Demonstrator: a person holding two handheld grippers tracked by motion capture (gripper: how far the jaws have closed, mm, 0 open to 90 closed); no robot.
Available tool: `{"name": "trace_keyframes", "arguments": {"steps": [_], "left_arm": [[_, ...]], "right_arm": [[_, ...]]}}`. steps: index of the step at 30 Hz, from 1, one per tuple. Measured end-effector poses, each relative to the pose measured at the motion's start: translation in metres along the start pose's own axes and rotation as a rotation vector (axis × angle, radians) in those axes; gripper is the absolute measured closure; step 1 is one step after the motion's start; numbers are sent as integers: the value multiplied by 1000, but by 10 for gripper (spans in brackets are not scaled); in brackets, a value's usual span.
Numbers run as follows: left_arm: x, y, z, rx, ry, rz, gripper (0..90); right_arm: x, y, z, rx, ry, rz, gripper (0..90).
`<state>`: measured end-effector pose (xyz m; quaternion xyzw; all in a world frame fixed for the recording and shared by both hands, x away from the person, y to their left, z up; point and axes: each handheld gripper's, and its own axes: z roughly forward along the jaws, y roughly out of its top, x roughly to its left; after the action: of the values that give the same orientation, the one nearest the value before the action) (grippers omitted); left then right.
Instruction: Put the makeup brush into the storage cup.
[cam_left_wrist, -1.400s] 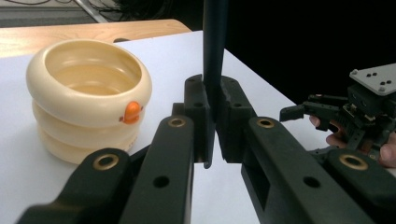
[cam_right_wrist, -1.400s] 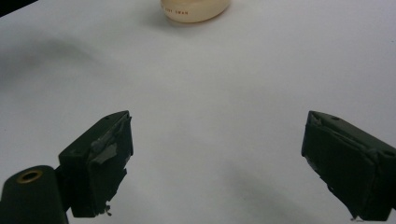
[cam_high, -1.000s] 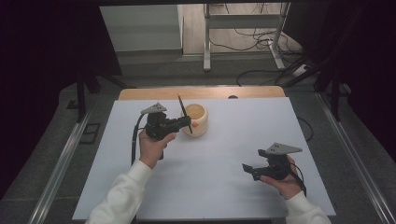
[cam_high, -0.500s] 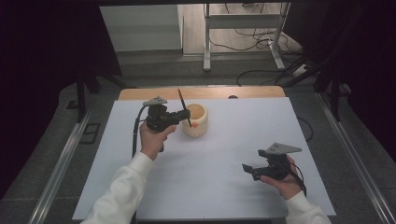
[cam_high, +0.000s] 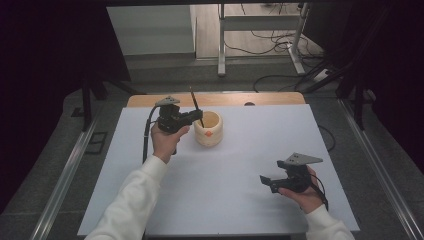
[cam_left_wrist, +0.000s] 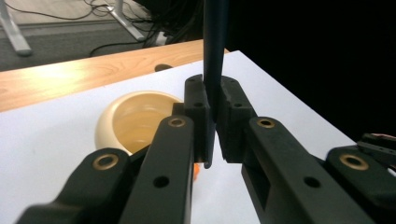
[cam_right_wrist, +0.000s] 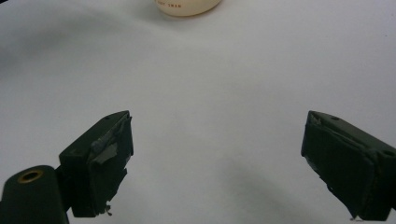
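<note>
The left gripper (cam_high: 198, 118) is seen clamped on a thin dark stick (cam_left_wrist: 214, 51), which is held upright, slightly tilted, between the closed pads. It is held just beside and above the rim of a round cream ceramic cup (cam_high: 210, 128) with an orange mark low on its side. The cup stands on the white table sheet (cam_high: 240, 170), near the far wooden edge (cam_high: 270, 98). The right gripper (cam_high: 266, 180) is held well apart from the cup, its jaws spread wide, nothing between them.
</note>
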<state>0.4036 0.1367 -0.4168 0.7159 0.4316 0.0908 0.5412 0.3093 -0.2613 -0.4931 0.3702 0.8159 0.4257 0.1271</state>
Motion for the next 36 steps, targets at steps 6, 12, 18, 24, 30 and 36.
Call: {"name": "trace_keyframes", "arguments": {"steps": [6, 12, 18, 24, 30, 36], "left_arm": [[6, 4, 7, -1, 17, -17, 839], [11, 5, 13, -9, 43, -15, 839], [17, 6, 22, 1, 59, -23, 838], [22, 2, 32, 16, 65, -27, 837], [24, -3, 38, 26, 72, -28, 835], [26, -9, 46, 37, 72, -37, 834]], "right_arm": [[1, 0, 1, 4, 1, -1, 92], [0, 0, 1, 6, 2, -2, 93], [0, 0, 2, 11, 2, -4, 93], [1, -1, 3, 15, 4, -9, 92], [1, -1, 3, 22, 5, -14, 93], [1, -1, 5, 26, 3, -14, 93]]}}
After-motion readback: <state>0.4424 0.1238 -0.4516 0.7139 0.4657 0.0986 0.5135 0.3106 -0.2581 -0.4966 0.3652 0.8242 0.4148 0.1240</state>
